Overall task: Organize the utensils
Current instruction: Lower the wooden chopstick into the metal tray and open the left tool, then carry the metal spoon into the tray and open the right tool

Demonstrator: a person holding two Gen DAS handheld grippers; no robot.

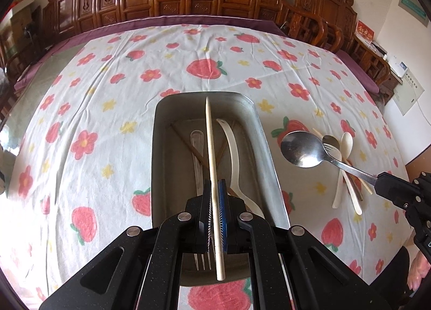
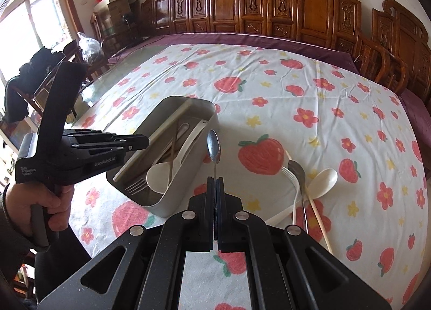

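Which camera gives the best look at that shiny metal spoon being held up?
The left wrist view: the metal spoon shows its whole bowl side-on, held by the right gripper. The right wrist view sees it edge-on, a thin sliver.

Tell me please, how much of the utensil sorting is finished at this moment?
Roughly half, it seems. The metal tray already holds a fork, a white spoon and brown chopsticks. In hand: the left gripper grips a pale chopstick above the tray, and the right gripper holds a steel spoon. A pile of utensils still lies on the tablecloth.
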